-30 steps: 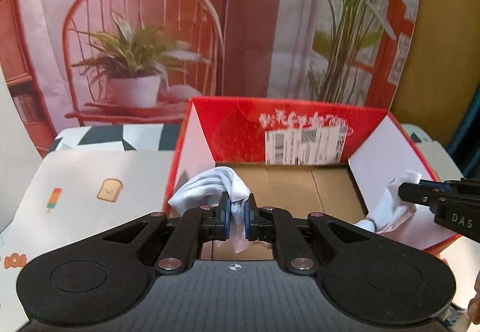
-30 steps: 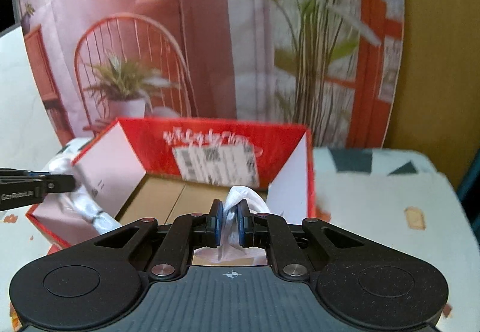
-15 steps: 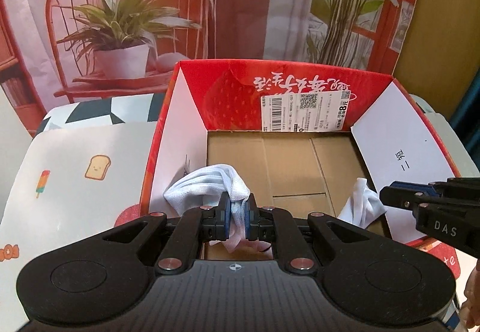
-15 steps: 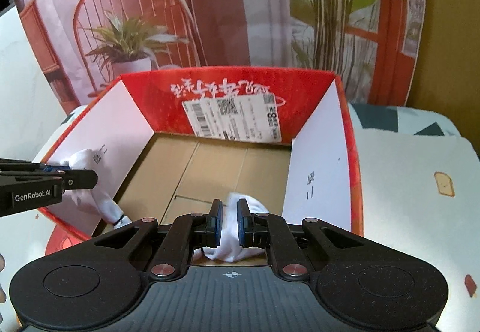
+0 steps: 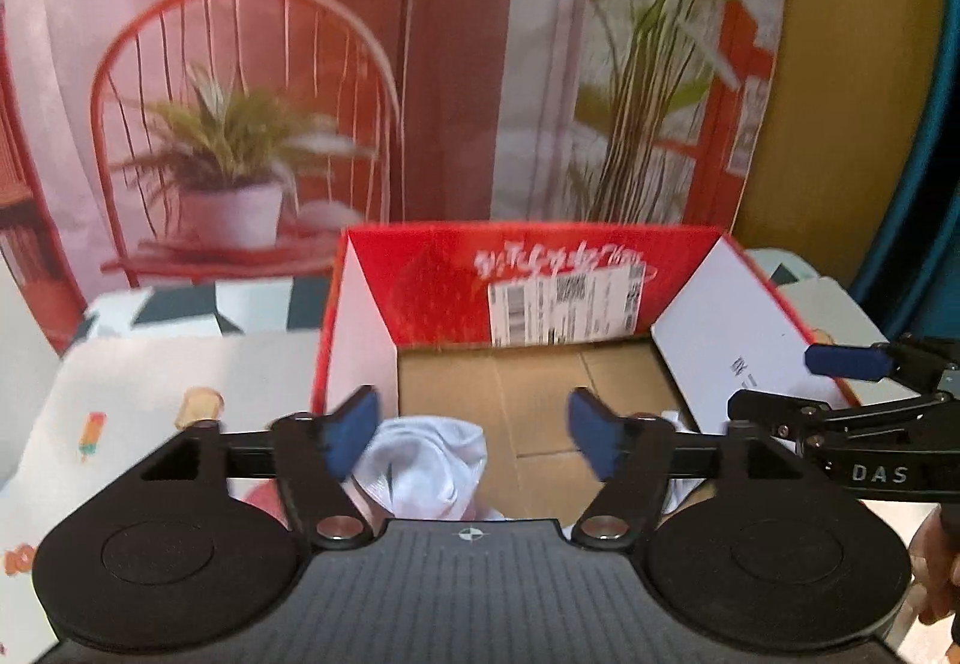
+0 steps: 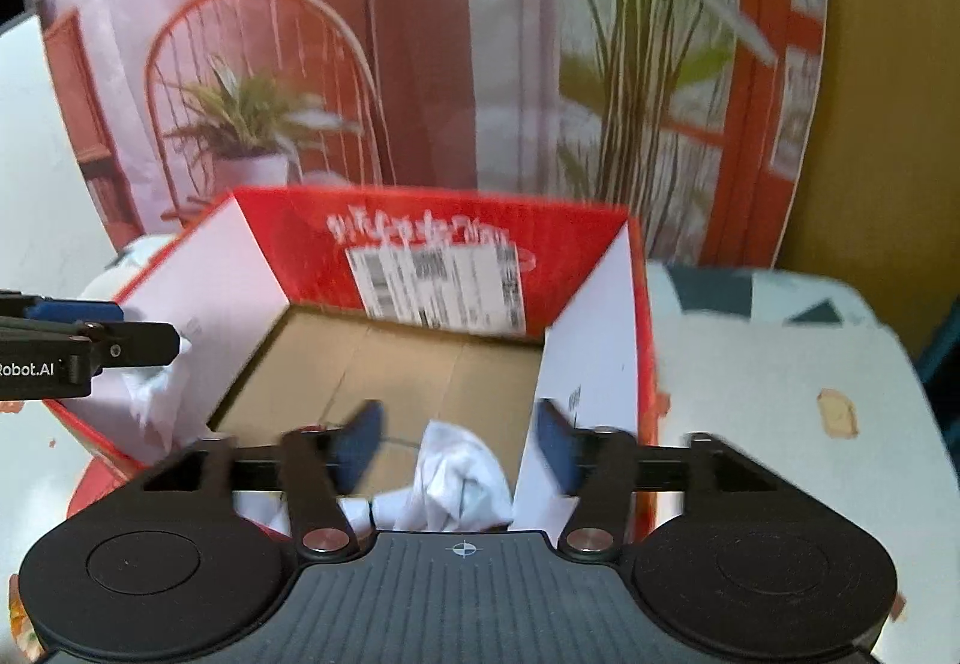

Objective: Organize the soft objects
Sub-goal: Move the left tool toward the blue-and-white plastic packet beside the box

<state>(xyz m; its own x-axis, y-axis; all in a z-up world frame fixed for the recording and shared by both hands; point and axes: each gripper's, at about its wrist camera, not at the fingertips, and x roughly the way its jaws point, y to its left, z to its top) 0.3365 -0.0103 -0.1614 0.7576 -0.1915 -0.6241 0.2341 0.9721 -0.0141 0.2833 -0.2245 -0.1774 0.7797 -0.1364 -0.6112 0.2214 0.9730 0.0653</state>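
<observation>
Both tongs, left [image 5: 474,433] and right [image 6: 459,445], are wide apart. The white socks [image 5: 423,463] look soft and light; pinch a bunched fold.

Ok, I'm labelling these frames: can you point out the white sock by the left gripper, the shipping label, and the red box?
white sock [image 5: 423,457], left wrist view, bunched middle.
shipping label [image 6: 441,286], right wrist view, label centre.
red box [image 5: 420,274], left wrist view, inner back wall.

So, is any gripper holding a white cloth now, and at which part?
Nothing is held. The left gripper and the right gripper are open, and the white cloth lies loose in the red box.
</observation>
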